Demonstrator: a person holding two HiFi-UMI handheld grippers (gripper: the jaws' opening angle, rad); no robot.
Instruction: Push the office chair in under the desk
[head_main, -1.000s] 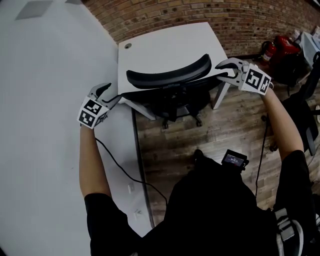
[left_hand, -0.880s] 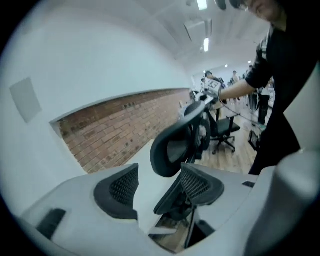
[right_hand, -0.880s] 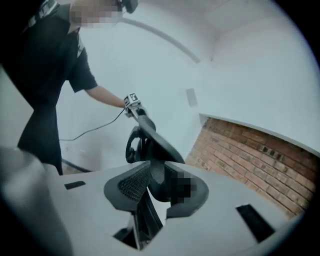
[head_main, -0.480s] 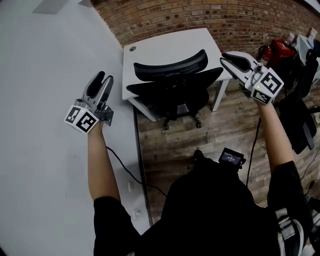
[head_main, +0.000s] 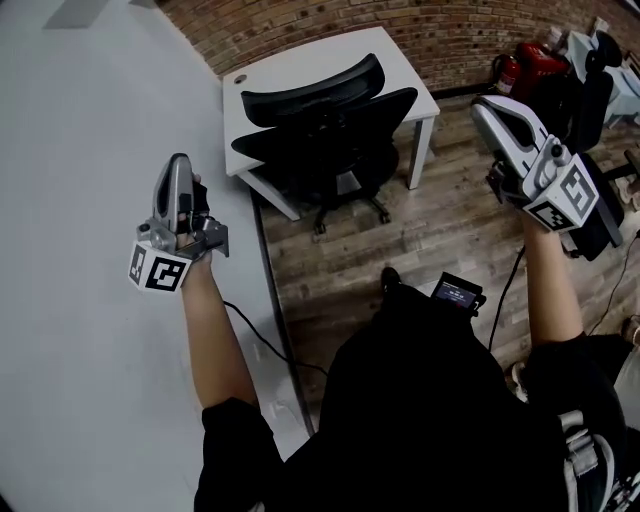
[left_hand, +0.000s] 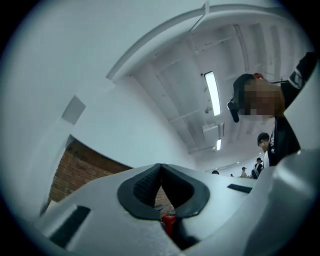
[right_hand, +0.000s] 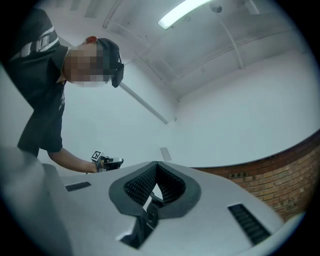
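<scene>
Pulling back from the chair: the left hand-held gripper (head_main: 178, 165) now hangs over the grey floor area at the left, well apart from the office chair (head_main: 325, 130). A second ago it sat just beside the backrest's left end. Its jaws have just been closing and are now clenched with nothing between them (its own view shows only wall and ceiling past the pads).

Centre: the chair stands against the near edge of the white surface (head_main: 280, 72), seat mostly beneath the top, base showing on the wooden floor.

Right: the right hand-held gripper (head_main: 487, 105) has likewise left the backrest's right end. It is lifted clear over the floorboards, jaws just closed and empty.

Judgement: both contacts are released and the chair looks tucked in, so the push appears complete.
</scene>
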